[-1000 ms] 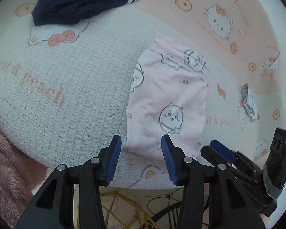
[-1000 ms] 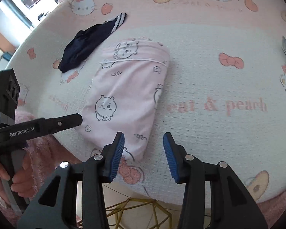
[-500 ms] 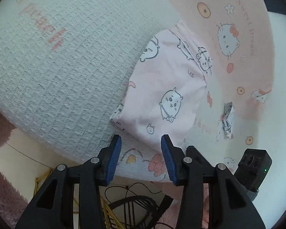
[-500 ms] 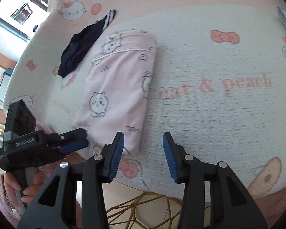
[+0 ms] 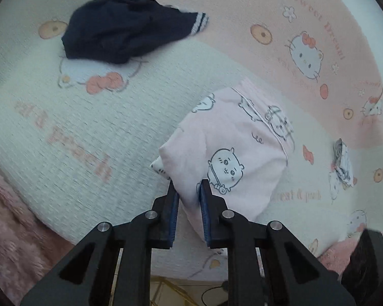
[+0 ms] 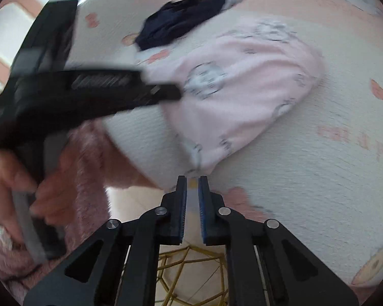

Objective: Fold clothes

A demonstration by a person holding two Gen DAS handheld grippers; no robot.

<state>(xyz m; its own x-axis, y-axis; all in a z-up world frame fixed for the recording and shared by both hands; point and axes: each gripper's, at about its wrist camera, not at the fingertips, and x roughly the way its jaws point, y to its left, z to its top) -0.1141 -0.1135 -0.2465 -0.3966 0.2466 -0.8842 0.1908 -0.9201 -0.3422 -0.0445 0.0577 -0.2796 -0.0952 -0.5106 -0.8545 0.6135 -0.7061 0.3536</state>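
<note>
Pink pyjama garment (image 5: pixel 232 150) | we now pinch its near corners, lifted: left claw (image 5: pixel 187 193) and right claw (image 6: pixel 192 186), apart a second ago, both clamped | next fold likely starting.

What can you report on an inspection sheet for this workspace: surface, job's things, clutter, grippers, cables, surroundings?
Surface: cartoon-print blanket, pink and white.
Job's things: pink garment, folded, near corner lifted; navy garment, crumpled, lying apart.
Clutter: small patterned cloth bundle beyond the pink garment.
Grippers: left gripper clamped on the pink garment's near corner; right gripper nearly closed at the blanket's near edge, no cloth visible between its fingers.
Cables: dark cable on the floor.
Surroundings: gold wire frame below, fluffy pink sleeve, window.
</note>
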